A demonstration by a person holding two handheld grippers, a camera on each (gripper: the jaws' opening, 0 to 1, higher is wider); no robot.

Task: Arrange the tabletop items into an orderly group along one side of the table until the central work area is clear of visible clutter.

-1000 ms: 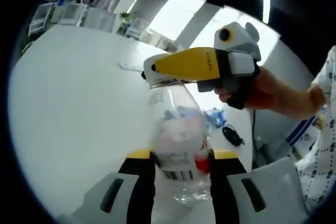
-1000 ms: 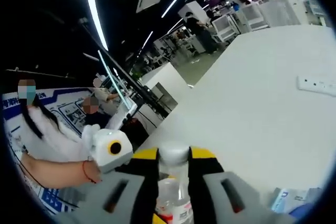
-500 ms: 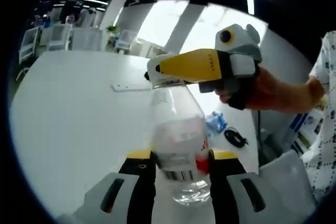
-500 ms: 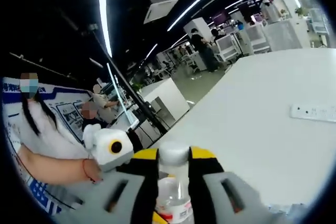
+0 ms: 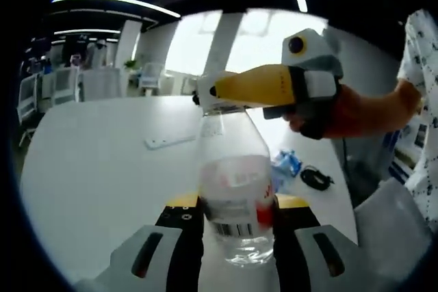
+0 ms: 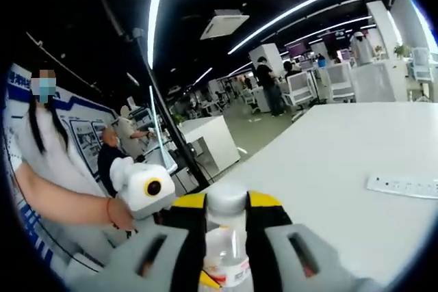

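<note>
Above a white bench (image 5: 96, 169), a clear plastic bottle (image 5: 234, 189) is held off the surface between two grippers. On the left, the left gripper (image 5: 234, 234) has its fingers pinching the bottle's lower body at the label. Behind it on the bench lie a white power strip (image 5: 170, 141), a blue wrapper (image 5: 286, 163) and a black cable (image 5: 316, 178).

From the right of the left gripper view, the right gripper (image 5: 254, 87) reaches in with a hand behind it, its yellow fingers closed on the cap (image 6: 226, 198). In the right gripper view the cap sits snug between the black pads, the neck dropping away below, and the left gripper (image 6: 145, 188) shows at the left.

The step appears to be tightening or loosening the cap before the bottle goes to the bench's edge. Done well, the lower grip stays firm enough to stop the thin wall spinning but not so hard that it buckles; the upper gripper turns about the bottle's own axis, keeping the neck upright. The bottle looks nearly empty, so spill risk seems low.
</note>
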